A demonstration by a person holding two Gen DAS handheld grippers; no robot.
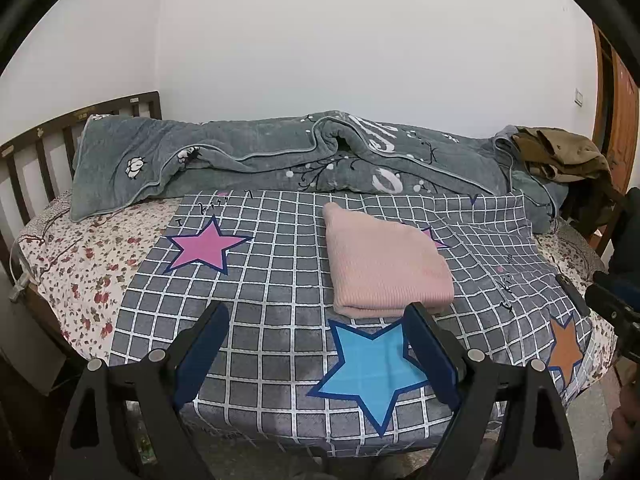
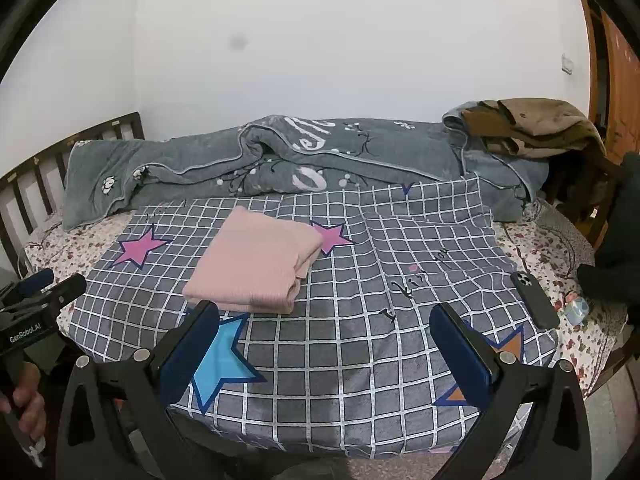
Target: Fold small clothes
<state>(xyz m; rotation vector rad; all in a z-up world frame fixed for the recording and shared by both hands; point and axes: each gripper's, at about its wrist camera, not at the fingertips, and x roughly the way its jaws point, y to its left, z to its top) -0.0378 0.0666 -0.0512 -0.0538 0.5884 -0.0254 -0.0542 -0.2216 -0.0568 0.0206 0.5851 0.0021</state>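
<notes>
A pink garment point(image 1: 384, 260) is lying folded into a compact rectangle on the checked star blanket point(image 1: 280, 320) that is covering the bed, toward the middle and a little nearer the front edge than the rumpled grey quilt point(image 1: 280, 160) along the far edge. Both grippers are hovering above the bed's front edge, apart from the cloth: the left gripper point(image 1: 316, 344) is standing released with its jaws wide, and the right gripper point(image 2: 324, 348) is likewise spread and gripping nothing. A dark phone point(image 2: 534, 300) is resting near the right edge of the bed. Judging from the neat stack, the folding of this piece looks finished or nearly so. The next move is probably calling for either a final smoothing press or lifting the bundle aside, pinching all layers together so they are not sliding apart.
</notes>
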